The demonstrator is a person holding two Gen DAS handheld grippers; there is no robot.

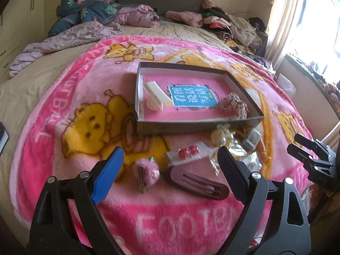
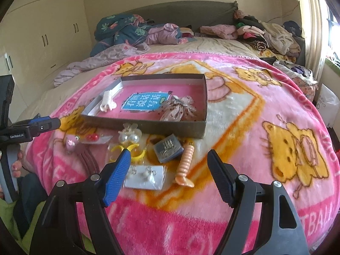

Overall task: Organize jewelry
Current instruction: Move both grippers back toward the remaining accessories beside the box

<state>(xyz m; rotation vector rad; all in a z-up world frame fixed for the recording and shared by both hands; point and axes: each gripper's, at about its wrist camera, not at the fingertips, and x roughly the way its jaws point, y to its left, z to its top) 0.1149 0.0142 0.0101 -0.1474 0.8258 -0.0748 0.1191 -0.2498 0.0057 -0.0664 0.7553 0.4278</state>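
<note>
My left gripper (image 1: 170, 165) and right gripper (image 2: 167, 170) held jaws released above scattered hair clips and earrings (image 2: 144, 175) beside a shallow box (image 2: 148, 126) on the bed's pink blanket (image 2: 244, 114).

The bed (image 2: 191, 44) is covered near its foot edge by a pink cartoon blanket (image 2: 244, 127). On the blanket a shallow box (image 2: 148, 125) is set, and loose bits are scattered in front of it: a dark comb clip (image 1: 197, 182), a peach claw clip (image 2: 186, 165), carded earrings (image 2: 144, 177). Clothes (image 2: 265, 34) are piled along the head edge.
</note>
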